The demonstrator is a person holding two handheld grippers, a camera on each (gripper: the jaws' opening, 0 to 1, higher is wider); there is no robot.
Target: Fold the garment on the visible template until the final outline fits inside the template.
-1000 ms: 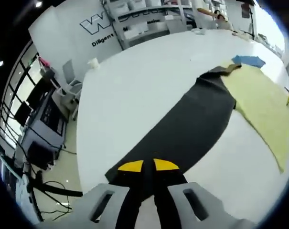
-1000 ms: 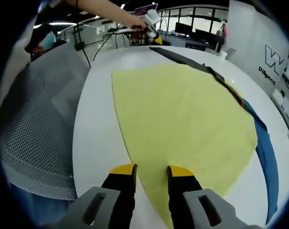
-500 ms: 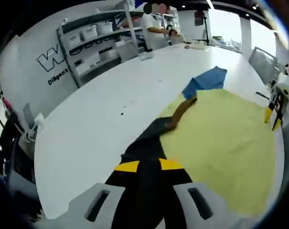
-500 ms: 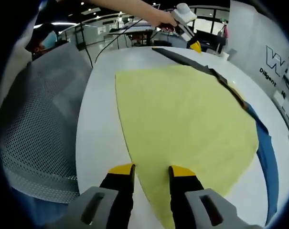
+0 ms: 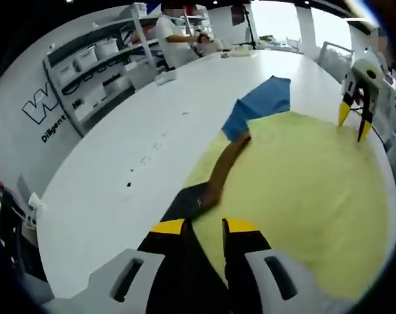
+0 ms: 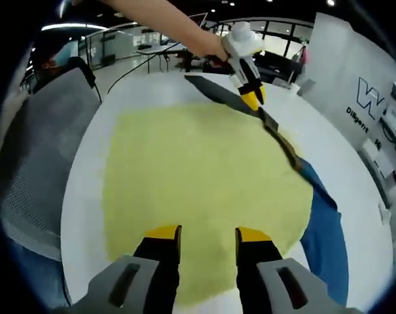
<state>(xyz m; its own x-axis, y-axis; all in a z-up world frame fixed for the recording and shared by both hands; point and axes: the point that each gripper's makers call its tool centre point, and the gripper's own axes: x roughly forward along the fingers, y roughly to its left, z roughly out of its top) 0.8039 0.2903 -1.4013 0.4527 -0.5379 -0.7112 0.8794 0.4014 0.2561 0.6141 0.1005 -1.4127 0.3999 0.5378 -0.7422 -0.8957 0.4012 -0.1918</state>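
A wide yellow sheet lies flat on the white table. A long dark garment with a brownish twisted stretch runs along the sheet's edge. A blue cloth sticks out from beyond that edge. My left gripper is shut on the garment's near end, with black fabric passing between its jaws. In the right gripper view the left gripper hangs above the yellow sheet with the dark garment trailing from it beside the blue cloth. My right gripper stands open over the sheet's near edge, holding nothing.
A person's arm holds the left gripper. Another person stands at the table's far end by shelves with bins. A grey mesh chair stands close to the table's near side.
My left gripper has carried the garment's end across the table and over the yellow sheet's edge, bunching the garment. The right gripper stays open and has moved slightly farther onto the sheet.
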